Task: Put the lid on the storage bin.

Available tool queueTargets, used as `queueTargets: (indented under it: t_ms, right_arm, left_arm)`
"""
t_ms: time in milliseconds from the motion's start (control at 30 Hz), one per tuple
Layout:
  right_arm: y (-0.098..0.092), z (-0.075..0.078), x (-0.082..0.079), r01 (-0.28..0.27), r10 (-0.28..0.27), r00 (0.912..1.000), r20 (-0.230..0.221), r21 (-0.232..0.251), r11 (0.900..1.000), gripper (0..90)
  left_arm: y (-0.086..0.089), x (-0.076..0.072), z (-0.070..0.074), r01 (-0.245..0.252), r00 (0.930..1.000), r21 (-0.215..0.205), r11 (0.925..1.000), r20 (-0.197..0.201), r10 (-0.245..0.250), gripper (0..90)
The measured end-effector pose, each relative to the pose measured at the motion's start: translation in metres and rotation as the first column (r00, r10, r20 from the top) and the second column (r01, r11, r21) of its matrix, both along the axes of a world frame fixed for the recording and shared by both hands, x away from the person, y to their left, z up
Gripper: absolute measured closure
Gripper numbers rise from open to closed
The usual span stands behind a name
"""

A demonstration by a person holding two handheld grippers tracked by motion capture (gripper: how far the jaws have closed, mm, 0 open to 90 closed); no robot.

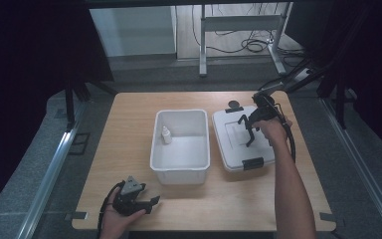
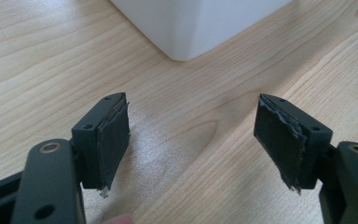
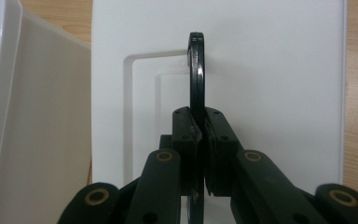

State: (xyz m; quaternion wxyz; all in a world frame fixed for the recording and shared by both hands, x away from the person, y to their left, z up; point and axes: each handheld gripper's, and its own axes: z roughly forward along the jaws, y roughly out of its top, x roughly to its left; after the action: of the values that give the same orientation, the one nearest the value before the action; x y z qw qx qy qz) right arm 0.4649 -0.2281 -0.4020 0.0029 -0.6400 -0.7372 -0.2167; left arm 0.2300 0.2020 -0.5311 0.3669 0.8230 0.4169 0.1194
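The right tongs [image 3: 199,140] are pinching a thin black disc [image 3: 196,79] edge-on over the white lid [image 1: 238,144] lying right of the white tub [image 1: 180,169]. The left tongs [image 2: 191,140] are resting spread on the near-left worktop [image 1: 229,199].

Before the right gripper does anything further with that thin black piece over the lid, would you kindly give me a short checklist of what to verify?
1. Right gripper shut on the thin black piece: ok, jaws closed on it edge-on.
2. Piece clear of the white lid: cannot tell; it stands over the lid's recessed panel, but contact is not visible.
3. Lid lying flat on the table beside the white bin: ok.
4. Bin contents: a small white bottle stands in its far left corner; ok.
5. Left gripper out of the way: ok, open, holding nothing, at the near table edge.
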Motion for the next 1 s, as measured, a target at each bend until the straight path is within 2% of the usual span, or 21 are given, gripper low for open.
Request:
queueTargets:
  t_ms: [367,700,900,1000]
  right_arm:
    - [-0.007,0.015,-0.005,0.016,-0.017,0.9998,0.011,0.022,1.000,84.9]
    - [-0.008,0.026,-0.009,0.017,-0.018,0.9996,0.024,0.050,0.999,84.9]
    - [-0.008,0.032,-0.011,0.012,-0.014,0.9991,0.039,0.050,0.999,84.8]
    - [-0.009,0.036,-0.013,0.010,-0.013,0.9990,0.043,0.067,0.998,84.8]
  left_arm:
    - [-0.001,0.000,-0.001,0.001,1.0000,0.003,1.0000,-0.001,-0.001,26.9]
    - [-0.001,0.000,-0.001,0.002,1.0000,0.003,1.0000,-0.001,-0.002,26.9]
    - [-0.002,0.000,-0.001,0.002,1.0000,0.005,1.0000,-0.002,-0.002,26.9]
    - [-0.002,0.001,-0.002,0.004,1.0000,0.007,1.0000,-0.003,-0.003,26.9]
